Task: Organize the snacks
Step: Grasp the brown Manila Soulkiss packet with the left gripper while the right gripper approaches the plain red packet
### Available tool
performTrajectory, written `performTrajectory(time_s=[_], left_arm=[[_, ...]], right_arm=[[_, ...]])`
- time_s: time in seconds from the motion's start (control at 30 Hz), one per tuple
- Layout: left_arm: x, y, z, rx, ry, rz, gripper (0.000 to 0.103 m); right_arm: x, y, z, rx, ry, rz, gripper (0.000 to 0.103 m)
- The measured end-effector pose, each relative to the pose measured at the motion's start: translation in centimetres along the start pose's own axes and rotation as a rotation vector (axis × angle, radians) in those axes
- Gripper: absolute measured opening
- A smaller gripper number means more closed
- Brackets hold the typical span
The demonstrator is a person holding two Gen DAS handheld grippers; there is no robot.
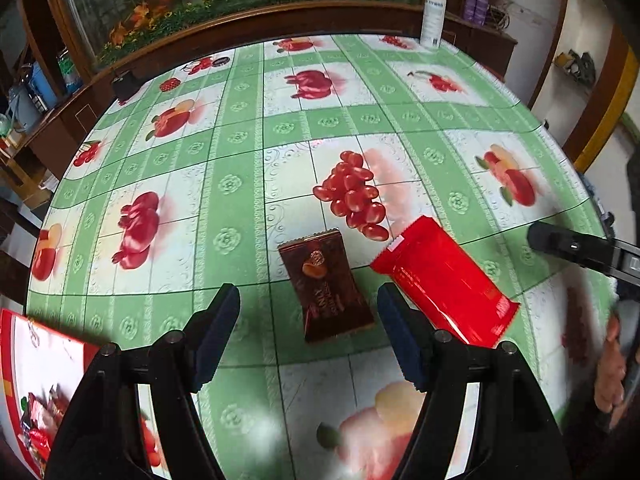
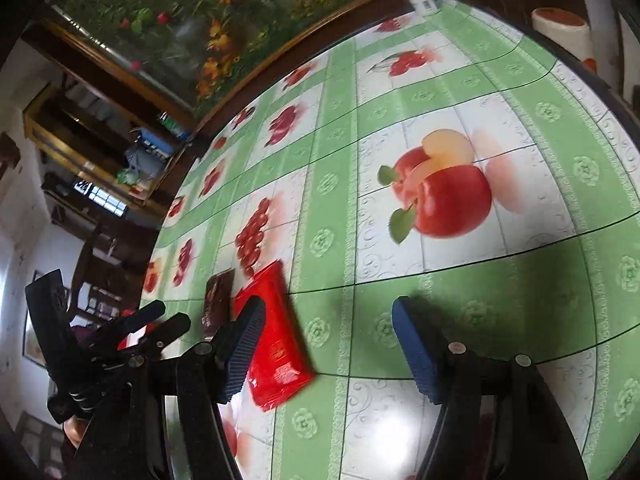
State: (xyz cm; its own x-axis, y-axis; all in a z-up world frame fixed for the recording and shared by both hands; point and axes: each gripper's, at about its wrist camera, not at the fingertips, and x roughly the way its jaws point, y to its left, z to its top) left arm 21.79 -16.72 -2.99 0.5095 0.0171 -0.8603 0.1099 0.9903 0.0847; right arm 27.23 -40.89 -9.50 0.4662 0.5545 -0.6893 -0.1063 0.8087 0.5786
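A brown snack packet (image 1: 326,284) lies flat on the fruit-print tablecloth (image 1: 232,208), just ahead of my left gripper (image 1: 308,312) and between the lines of its two fingers. The pads stand apart from it, so the gripper is open. A red snack packet (image 1: 444,284) lies right of the brown one, beside the right finger. In the right wrist view my right gripper (image 2: 330,332) is open over bare cloth. The red packet (image 2: 276,344) lies partly behind its left finger, with the brown packet (image 2: 218,296) further left. A red and white box (image 1: 40,372) holding snacks sits at the lower left.
A white spray bottle (image 1: 433,16) stands at the table's far edge, with purple bottles (image 1: 476,6) on the wooden cabinet behind. A white jar with an orange lid (image 2: 560,28) stands off the far right. A person's hand (image 1: 608,372) shows at the right edge.
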Motion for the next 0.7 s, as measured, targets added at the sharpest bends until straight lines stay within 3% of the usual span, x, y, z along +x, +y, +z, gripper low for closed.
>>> performTrajectory(time_s=[0.17, 0.33, 0.47, 0.7], left_arm=[[1.7, -0.3, 0.0, -0.020, 0.024, 0.014, 0.071], [3.1, -0.2, -0.4, -0.056, 0.046, 0.025, 0.071], [3.7, 1.0, -0.8, -0.121, 0.033, 0.005, 0.074], [3.2, 3.9, -2.3, -0.158, 0.022, 0.010, 0.074]], right_arm=[[0.2, 2.1, -0.6, -0.103, -0.041, -0.068, 0.069], [1.2, 2.5, -0.7, -0.130, -0.019, -0.126, 0.069], [1.2, 3.0, -1.0, -0.160, -0.023, -0.113, 0.069], [2.7, 6.7, -3.4, -0.356, 0.014, -0.162, 0.069]])
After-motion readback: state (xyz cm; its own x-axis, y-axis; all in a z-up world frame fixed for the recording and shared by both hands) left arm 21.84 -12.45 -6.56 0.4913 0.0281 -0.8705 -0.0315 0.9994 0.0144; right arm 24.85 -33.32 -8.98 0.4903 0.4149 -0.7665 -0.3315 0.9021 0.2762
